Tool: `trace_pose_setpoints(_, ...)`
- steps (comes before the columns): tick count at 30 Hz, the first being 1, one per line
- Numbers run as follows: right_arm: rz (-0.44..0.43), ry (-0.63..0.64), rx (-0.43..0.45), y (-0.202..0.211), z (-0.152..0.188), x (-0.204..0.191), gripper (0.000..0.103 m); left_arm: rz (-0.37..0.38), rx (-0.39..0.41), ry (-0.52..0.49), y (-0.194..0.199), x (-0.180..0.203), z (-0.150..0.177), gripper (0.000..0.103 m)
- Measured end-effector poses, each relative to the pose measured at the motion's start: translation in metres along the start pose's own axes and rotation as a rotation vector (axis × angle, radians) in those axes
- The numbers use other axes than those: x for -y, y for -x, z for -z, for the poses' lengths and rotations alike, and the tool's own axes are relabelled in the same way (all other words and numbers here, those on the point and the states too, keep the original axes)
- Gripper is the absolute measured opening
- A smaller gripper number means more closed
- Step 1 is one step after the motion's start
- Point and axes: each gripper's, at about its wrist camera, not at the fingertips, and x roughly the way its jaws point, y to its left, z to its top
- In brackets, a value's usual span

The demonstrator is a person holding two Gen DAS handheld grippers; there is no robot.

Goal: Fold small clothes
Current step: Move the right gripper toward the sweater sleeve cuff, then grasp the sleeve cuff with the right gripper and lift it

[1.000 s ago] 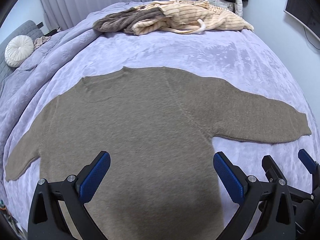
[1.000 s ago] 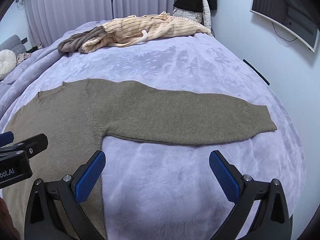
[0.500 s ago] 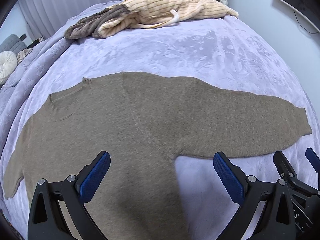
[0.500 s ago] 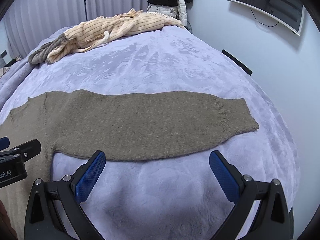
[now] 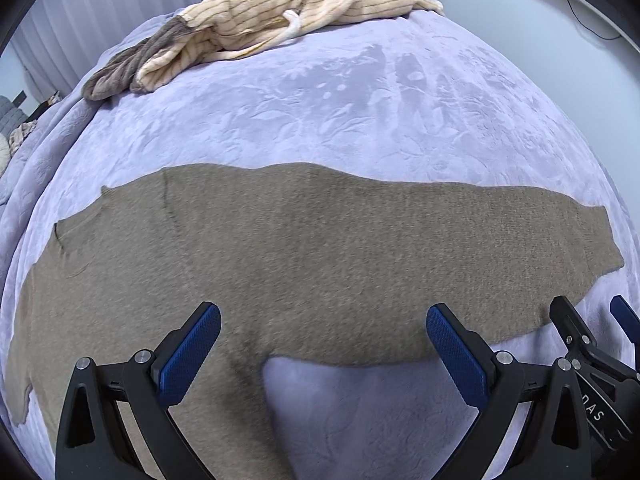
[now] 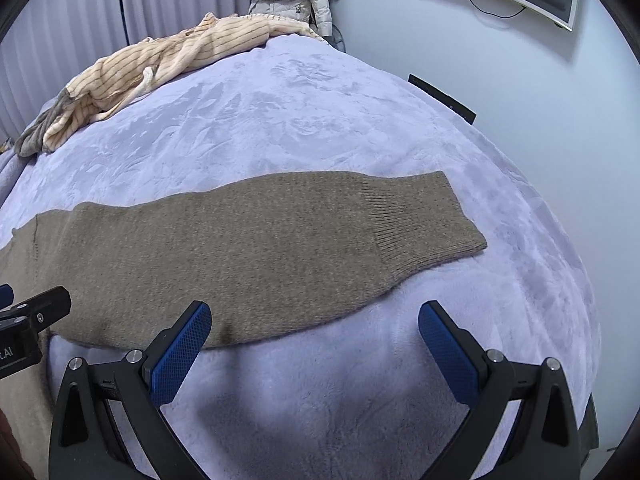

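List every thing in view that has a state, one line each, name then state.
brown sweater: spread flat on the bed, unfolded, ungrasped
right sleeve: stretched out straight, cuff flat
left gripper: open, empty, over the sweater's underarm
right gripper: open, empty, near the sleeve's lower edge
striped cream garment: crumpled in a heap at the far end
purple blanket: laid smooth over the bed
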Motion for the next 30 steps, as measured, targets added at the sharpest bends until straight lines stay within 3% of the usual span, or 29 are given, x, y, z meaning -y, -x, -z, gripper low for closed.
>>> trace_pose_setpoints(6,0.004,-0.053,-0.025,-0.020,-0.007,0.024,0.103,0.013,-0.012,-0.029,-0.014,0.019,-0.004,0.103)
trace_pose_setpoints(15,-0.080,-0.172,-0.005,-0.052,-0.036,0.051,0.102,0.015,-0.034,-0.020,-0.034,0.018,-0.006,0.103)
trace_pose_setpoints(16,-0.099,-0.193,0.005,-0.054,-0.039,0.055,0.091,0.012,-0.029,-0.008,-0.034,0.012,-0.008,0.103)
trace_pose_setpoints(17,-0.108,-0.200,0.013,-0.054,-0.041,0.057,0.062,0.004,-0.023,0.012,-0.033,0.003,-0.010,0.103)
trace_pose_setpoints(18,-0.126,-0.201,0.019,-0.054,-0.043,0.060,0.045,-0.001,-0.019,0.033,-0.033,-0.006,-0.011,0.103)
trace_pose_setpoints(19,-0.162,-0.211,0.024,-0.052,-0.044,0.064,0.021,-0.004,-0.017,0.055,-0.034,-0.016,-0.013,0.103)
trace_pose_setpoints(20,-0.186,-0.227,0.029,-0.051,-0.043,0.069,0.006,-0.013,-0.016,0.079,-0.035,-0.027,-0.015,0.103)
trace_pose_setpoints(25,-0.212,-0.295,0.140,-0.012,-0.028,0.092,0.006,-0.082,-0.048,0.171,-0.053,-0.074,-0.019,0.103)
trace_pose_setpoints(27,-0.196,-0.281,0.124,-0.015,-0.025,0.089,0.006,-0.105,-0.086,0.156,-0.069,-0.075,-0.016,0.103)
trace_pose_setpoints(30,-0.169,-0.272,0.074,-0.028,-0.025,0.086,0.006,-0.117,-0.082,0.131,-0.072,-0.069,-0.014,0.103)
